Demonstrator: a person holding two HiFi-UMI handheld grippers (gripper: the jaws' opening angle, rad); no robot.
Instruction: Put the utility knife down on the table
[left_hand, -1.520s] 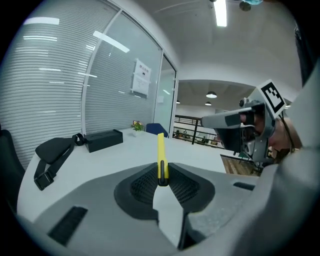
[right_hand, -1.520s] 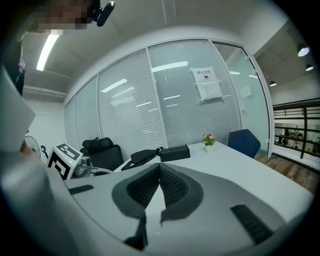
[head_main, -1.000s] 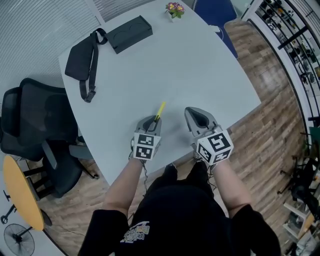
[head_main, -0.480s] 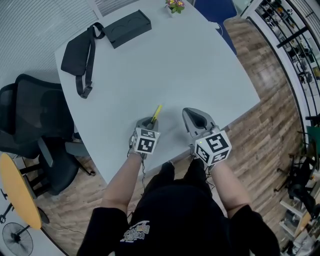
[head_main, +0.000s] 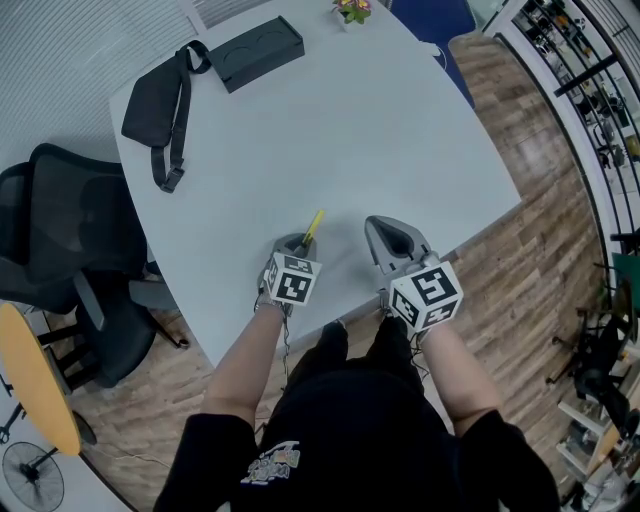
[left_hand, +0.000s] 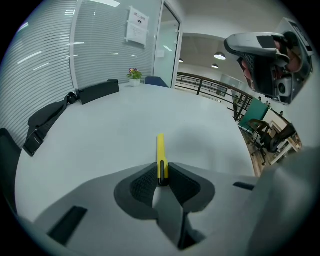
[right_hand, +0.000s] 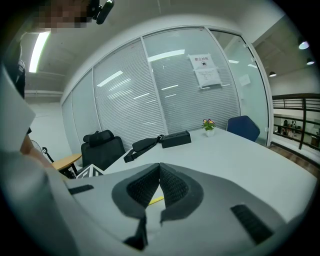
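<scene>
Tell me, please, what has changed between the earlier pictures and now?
The left claw lowered the knife toward the table, mostly in the first half second. It still grips the knife; whether the knife touches the table is unclear. The right claw stayed shut and in place. The bag and box did not move.

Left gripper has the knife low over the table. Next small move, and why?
Probably lower the left gripper slightly until the knife lies on the table, before opening. Its jaws clamp the knife's rear end, the front hangs low over bare tabletop, and contact isn't clear.
</scene>
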